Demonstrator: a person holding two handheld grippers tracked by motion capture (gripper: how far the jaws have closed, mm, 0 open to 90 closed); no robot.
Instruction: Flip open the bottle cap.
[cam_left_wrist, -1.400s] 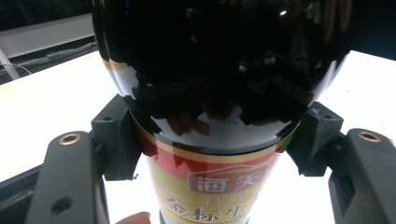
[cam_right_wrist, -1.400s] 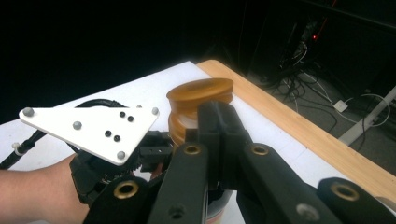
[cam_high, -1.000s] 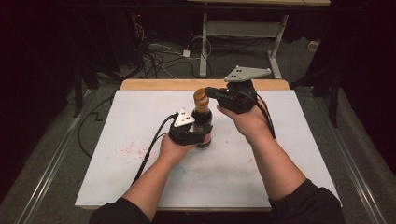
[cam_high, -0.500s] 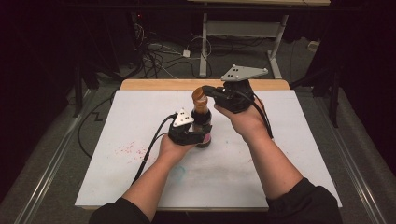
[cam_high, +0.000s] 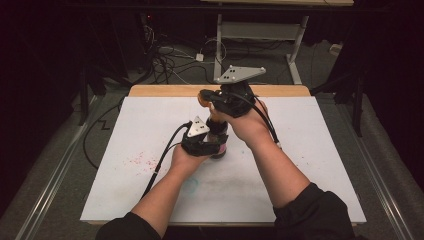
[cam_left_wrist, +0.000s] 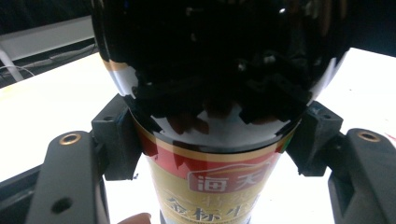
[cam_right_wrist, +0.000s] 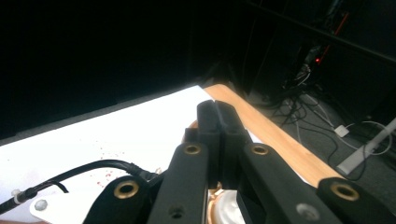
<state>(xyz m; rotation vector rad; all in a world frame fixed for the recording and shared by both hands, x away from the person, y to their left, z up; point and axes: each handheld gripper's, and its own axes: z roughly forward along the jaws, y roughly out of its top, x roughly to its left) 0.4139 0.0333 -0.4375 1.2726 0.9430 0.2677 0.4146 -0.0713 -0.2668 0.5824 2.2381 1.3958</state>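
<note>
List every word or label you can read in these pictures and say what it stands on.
"海天": white characters on a red panel of the dark bottle's label, in the left gripper view.
Gold characters below it on the gold label: cut off at the frame edge, not read with confidence.
High view and right gripper view: no readable text.

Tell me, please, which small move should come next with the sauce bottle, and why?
Probably keep turning the right gripper to unscrew the orange cap, since its jaws look pressed together around that cap. The left gripper is clamped on the dark sauce bottle at its shoulder, holding it upright on the white table.
</note>
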